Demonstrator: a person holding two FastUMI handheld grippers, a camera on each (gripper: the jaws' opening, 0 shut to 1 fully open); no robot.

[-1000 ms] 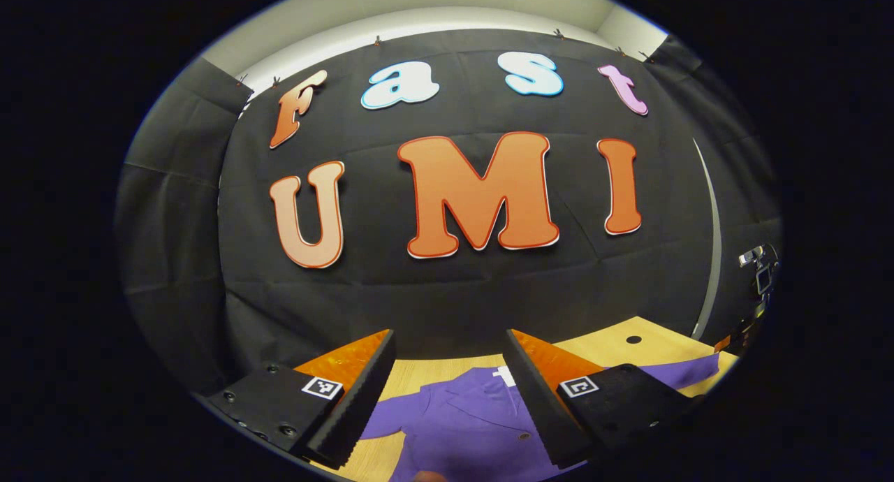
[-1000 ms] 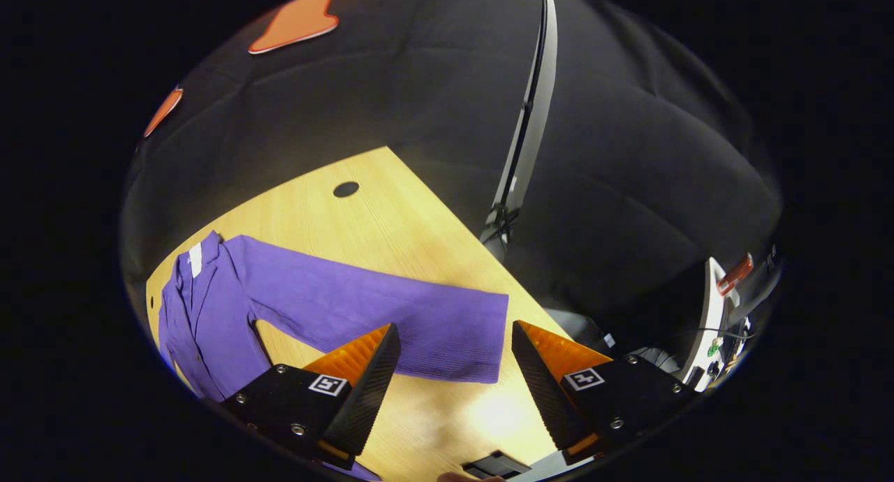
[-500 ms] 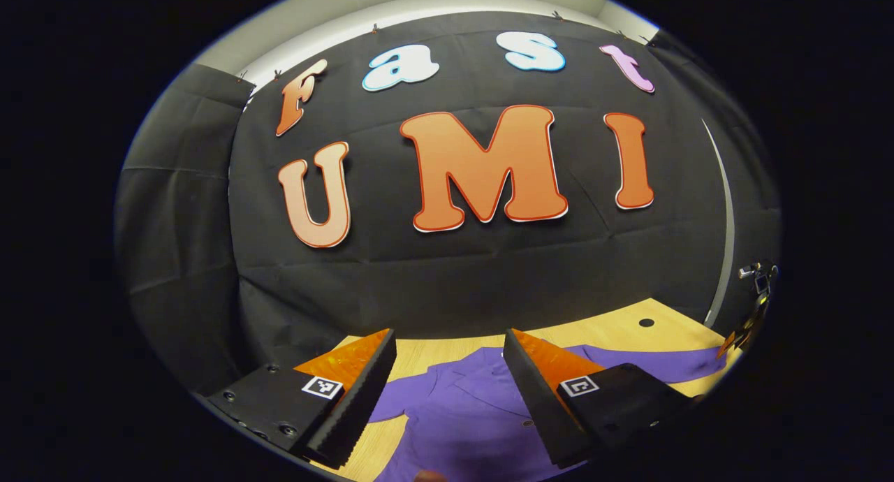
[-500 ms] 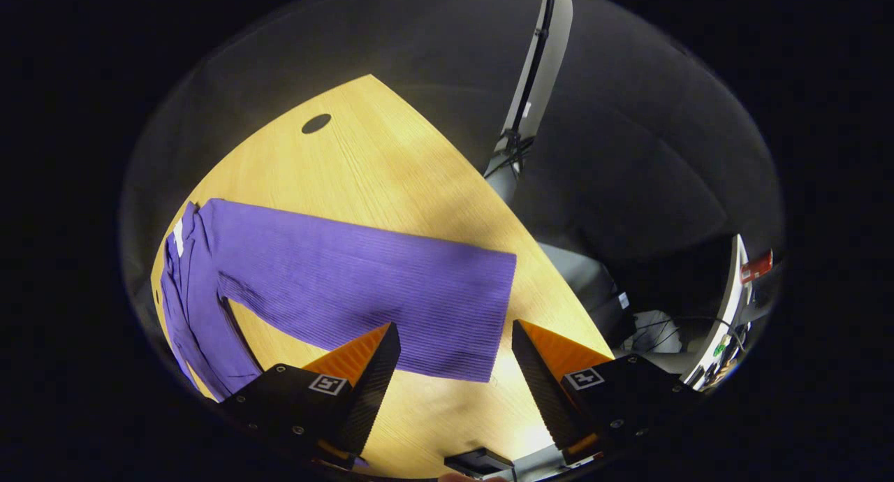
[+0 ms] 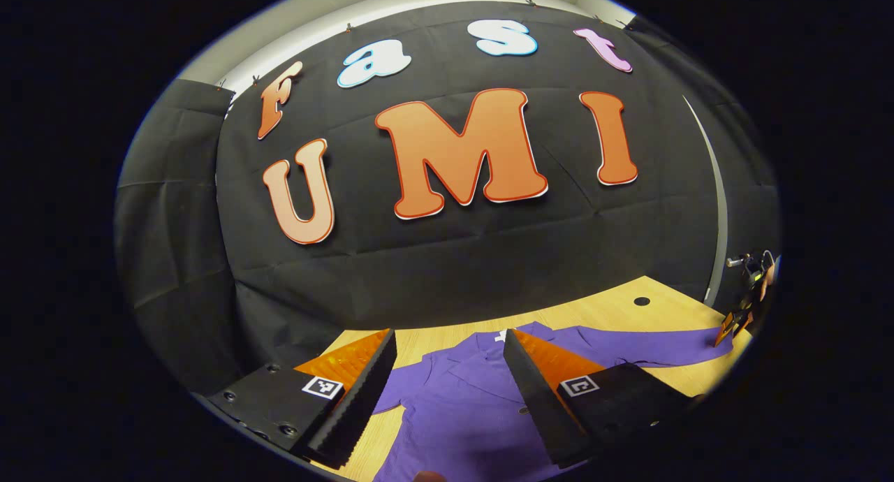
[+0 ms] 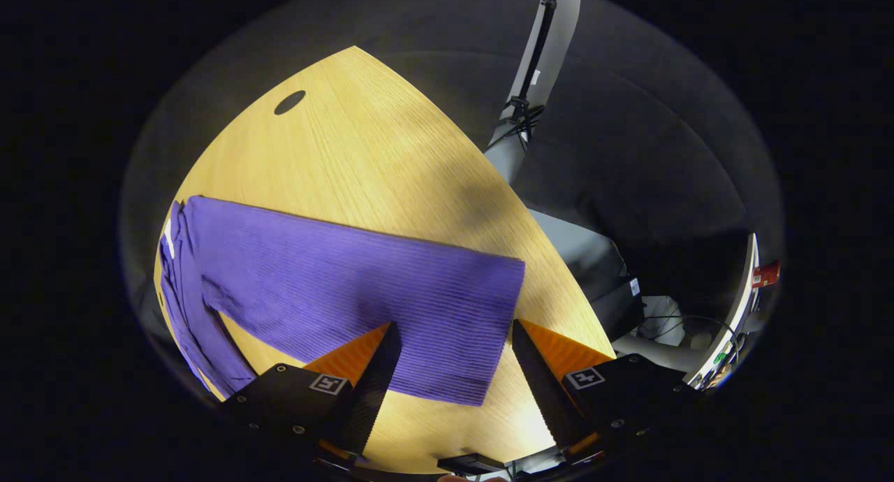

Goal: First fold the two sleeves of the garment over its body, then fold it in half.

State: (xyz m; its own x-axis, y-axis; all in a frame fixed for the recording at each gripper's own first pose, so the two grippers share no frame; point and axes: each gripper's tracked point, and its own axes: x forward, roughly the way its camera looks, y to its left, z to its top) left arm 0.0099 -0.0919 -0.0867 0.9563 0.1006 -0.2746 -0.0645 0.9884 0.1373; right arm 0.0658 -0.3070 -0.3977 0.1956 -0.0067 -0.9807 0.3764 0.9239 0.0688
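Note:
A purple ribbed garment (image 5: 461,405) lies spread flat on the wooden table (image 5: 614,307), collar toward the booth wall. In the left gripper view my left gripper (image 5: 447,391) hangs open above the garment's chest, nothing between its fingers. One long sleeve (image 5: 649,346) runs off to the right, where the other gripper (image 5: 730,321) shows small at the sleeve's end. In the right gripper view that sleeve (image 6: 363,286) stretches across the table (image 6: 363,147), and my right gripper (image 6: 454,377) stands open low over its cuff, the cuff's edge between the fingers, neither pad pressing on it.
The table's right edge (image 6: 552,272) runs close beside the cuff, with a grey post (image 6: 524,98) and cables beyond it. A dark round hole (image 6: 289,102) sits in the tabletop at the far corner.
My right gripper has dropped and moved in over the sleeve cuff, which now reaches between its fingers. The left gripper has tipped down slightly, showing more of the garment.

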